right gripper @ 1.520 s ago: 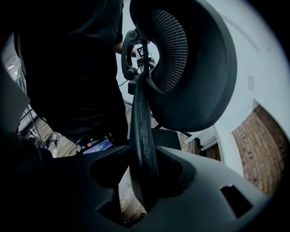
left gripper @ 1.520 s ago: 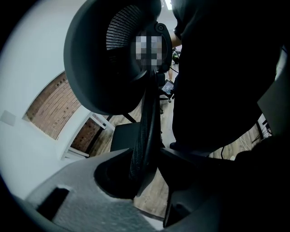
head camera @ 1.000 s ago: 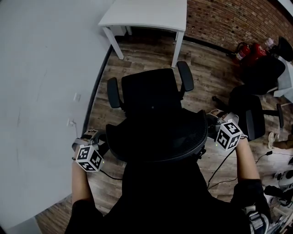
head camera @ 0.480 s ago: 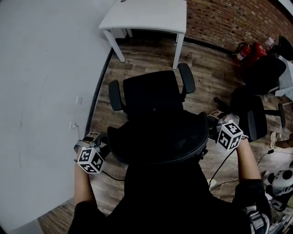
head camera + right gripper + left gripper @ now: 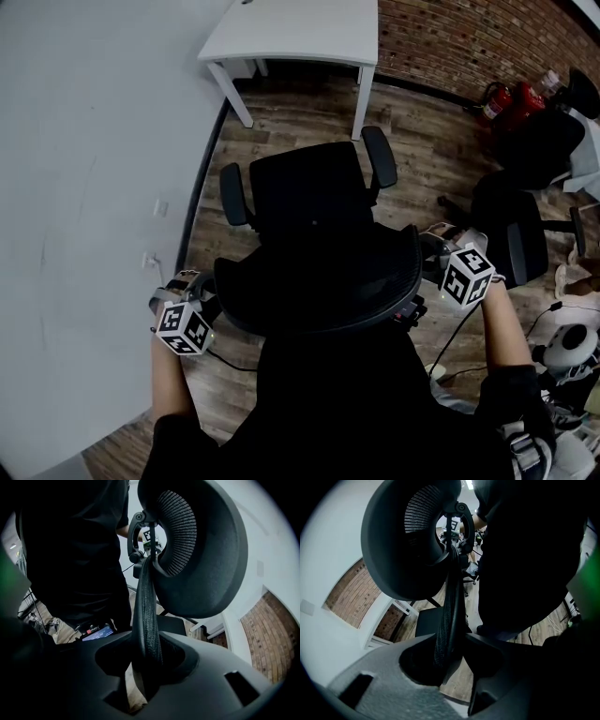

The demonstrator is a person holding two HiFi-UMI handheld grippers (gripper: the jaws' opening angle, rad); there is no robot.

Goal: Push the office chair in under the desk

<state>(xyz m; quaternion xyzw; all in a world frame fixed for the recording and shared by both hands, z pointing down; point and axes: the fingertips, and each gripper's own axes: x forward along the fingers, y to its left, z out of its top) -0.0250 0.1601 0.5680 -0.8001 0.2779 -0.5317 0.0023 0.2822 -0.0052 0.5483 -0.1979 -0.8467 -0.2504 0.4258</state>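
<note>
Jaws of the left gripper (image 5: 451,656) are clamped on the left rim of the curved backrest (image 5: 319,281) of the black mesh office chair (image 5: 314,192), and the dark mesh edge runs up between them. The right gripper (image 5: 147,665) grips the backrest's right rim in the same way; its jaws have just been closing a little further, with the thick black rim pinched between them. Both grippers point steeply down, one at each side of the backrest. The rounded mesh headrest (image 5: 197,550) rises above them. The chair stands on the wooden plank floor (image 5: 291,112) with its seat and two armrests turned toward the white rectangular desk (image 5: 291,33). It is still short of the desk, with bare floor between them. A red brick wall (image 5: 469,37) runs behind the desk, and a second black chair (image 5: 511,230) stands off to the right.
</note>
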